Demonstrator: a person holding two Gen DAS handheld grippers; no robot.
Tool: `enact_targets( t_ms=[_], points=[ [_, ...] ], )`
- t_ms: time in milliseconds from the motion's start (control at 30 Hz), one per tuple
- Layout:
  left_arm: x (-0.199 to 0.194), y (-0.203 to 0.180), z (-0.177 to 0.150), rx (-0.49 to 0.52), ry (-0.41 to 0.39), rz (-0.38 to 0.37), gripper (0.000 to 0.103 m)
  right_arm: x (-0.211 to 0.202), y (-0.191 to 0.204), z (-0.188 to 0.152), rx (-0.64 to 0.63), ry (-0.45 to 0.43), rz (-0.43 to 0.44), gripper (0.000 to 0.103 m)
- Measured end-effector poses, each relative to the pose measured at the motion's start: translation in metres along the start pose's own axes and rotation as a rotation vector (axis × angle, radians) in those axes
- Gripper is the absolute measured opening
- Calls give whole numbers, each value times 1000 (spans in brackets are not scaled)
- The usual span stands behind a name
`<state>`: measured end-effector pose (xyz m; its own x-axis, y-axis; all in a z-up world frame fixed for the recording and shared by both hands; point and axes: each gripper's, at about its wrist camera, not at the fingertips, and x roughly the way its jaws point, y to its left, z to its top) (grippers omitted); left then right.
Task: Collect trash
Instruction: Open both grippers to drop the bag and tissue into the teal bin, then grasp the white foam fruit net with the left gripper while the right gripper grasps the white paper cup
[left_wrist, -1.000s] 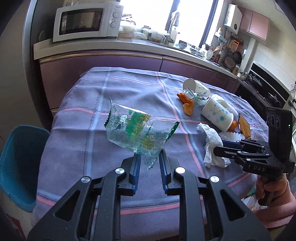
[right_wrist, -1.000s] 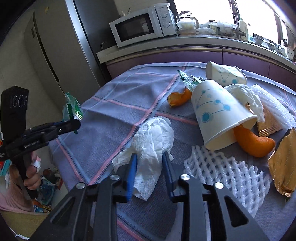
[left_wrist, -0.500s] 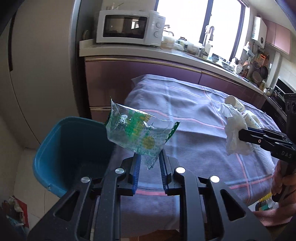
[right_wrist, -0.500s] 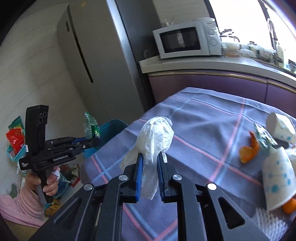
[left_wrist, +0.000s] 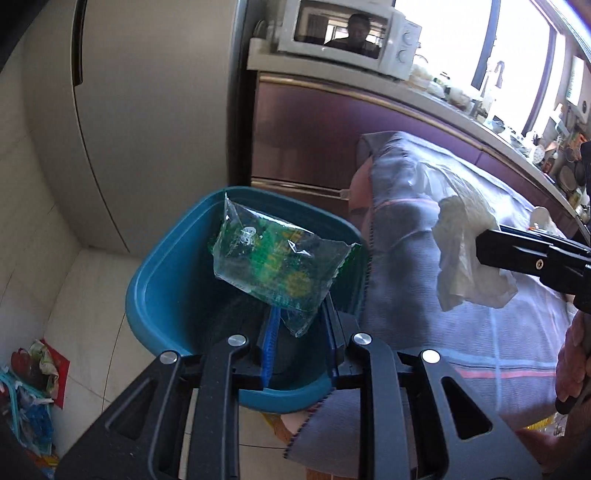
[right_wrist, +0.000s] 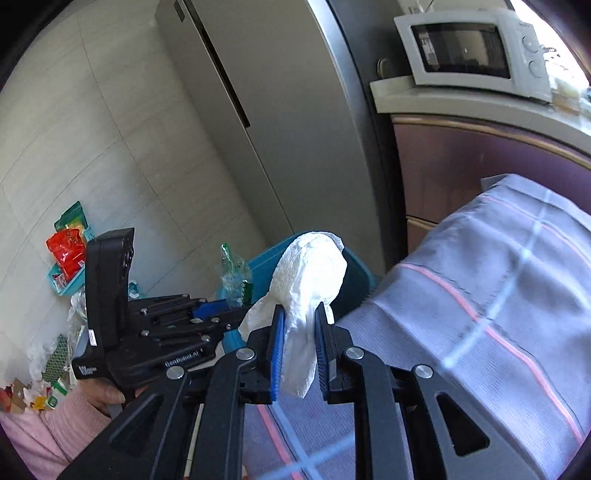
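My left gripper (left_wrist: 300, 321) is open above the blue trash bin (left_wrist: 155, 291), its jaws spread wider than the clear green plastic wrapper (left_wrist: 273, 266) that hangs between them over the bin's mouth. My right gripper (right_wrist: 298, 332) is shut on a crumpled white tissue (right_wrist: 310, 273) and holds it over the table's edge, close to the bin (right_wrist: 266, 266). The tissue (left_wrist: 469, 254) and right gripper also show at the right of the left wrist view. The left gripper with the wrapper (right_wrist: 234, 273) shows at the left of the right wrist view.
The table with the purple checked cloth (left_wrist: 461, 314) stands right of the bin. A grey fridge (left_wrist: 155, 110) and a counter with a microwave (left_wrist: 351, 33) are behind. Loose packets lie on the floor (left_wrist: 33, 373) at the left.
Both grippers swung left from the table to the bin. The left jaws have opened around the wrapper. The right gripper picked up the tissue and carried it along.
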<state>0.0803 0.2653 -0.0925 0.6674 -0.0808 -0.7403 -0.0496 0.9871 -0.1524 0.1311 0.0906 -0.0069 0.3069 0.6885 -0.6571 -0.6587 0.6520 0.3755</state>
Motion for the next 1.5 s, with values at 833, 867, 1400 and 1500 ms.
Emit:
enact_targets(
  t_ms=[833,867,1400,1500],
  points=[
    [43,32,3,-145,64,74,37,66,3,16,126,125,-1,29],
    [40,32,4,-149,54,77,37,61,0,14,129,119,7,30],
    [-34,-130,-6,178,-126,-352,62,-151,-27,-59,116,-225,-165,39],
    [-32,-179,-16,260,-83,-461,64,-190,-39,-86,166,-278,-248,39]
  ],
)
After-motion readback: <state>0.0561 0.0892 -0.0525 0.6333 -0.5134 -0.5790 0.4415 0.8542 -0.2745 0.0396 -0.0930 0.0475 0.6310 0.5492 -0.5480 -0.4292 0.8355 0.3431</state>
